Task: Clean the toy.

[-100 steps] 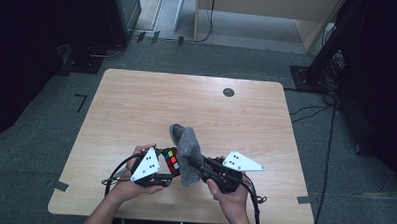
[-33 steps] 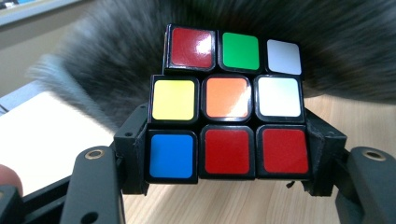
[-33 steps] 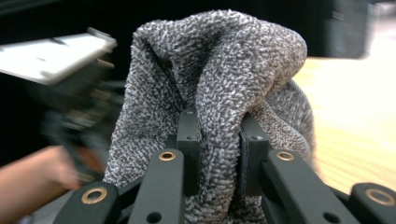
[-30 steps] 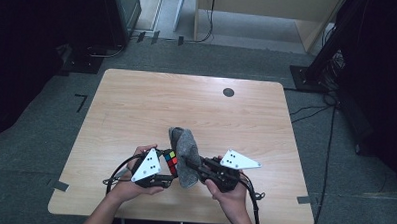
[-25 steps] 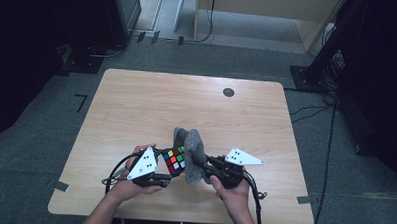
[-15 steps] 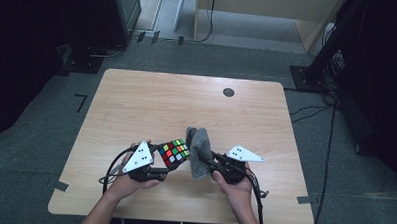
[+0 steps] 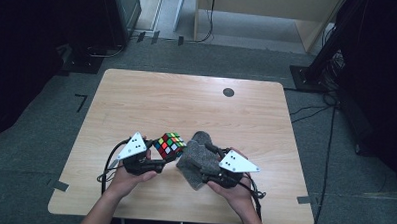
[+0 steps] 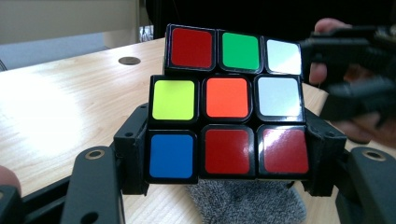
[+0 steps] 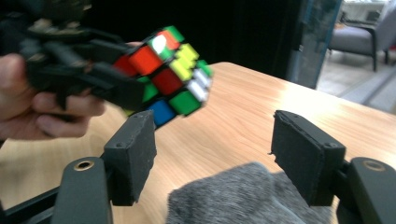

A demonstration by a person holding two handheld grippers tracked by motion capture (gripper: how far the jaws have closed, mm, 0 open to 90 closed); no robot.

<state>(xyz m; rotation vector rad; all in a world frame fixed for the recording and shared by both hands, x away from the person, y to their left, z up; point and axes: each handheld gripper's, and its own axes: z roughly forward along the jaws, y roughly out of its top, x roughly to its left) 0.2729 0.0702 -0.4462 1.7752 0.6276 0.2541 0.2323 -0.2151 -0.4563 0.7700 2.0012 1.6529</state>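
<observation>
While the puzzle cube (image 8: 227, 103) sits clamped between the jaws of the left gripper (image 7: 157, 155), raised a little off the wooden table (image 7: 152, 98), the grey cloth (image 7: 199, 157) lies slack on the tabletop just beside it, under the right gripper (image 7: 207, 160). The cube is scrambled: the face turned to the left gripper view shows red, green and white along the top, yellow, orange and white in the middle, blue and two reds at the bottom, all glossy stickers in a black frame, with no smear that I can make out. The left pads press on its two opposite sides, low on the cube, so the hold looks firm.

The right gripper's jaws have just been opening and now stand apart; in the right gripper view the cloth (image 9: 243, 198) lies below and between them, touched by neither pad (so it is let go, not held). The cube (image 9: 163, 70) hangs ahead of them and to one side, near but apart.

My reading is that the work is wiping the cube with the cloth, and this is a pause between wipes: the cloth has been dropped, probably to be taken up afresh. The next move would call for the right jaws to close on a thick fold of the cloth, not a thin edge, and carry it to an unwiped face while the left hand (image 7: 129, 174) keeps the cube steady or turns it.
</observation>
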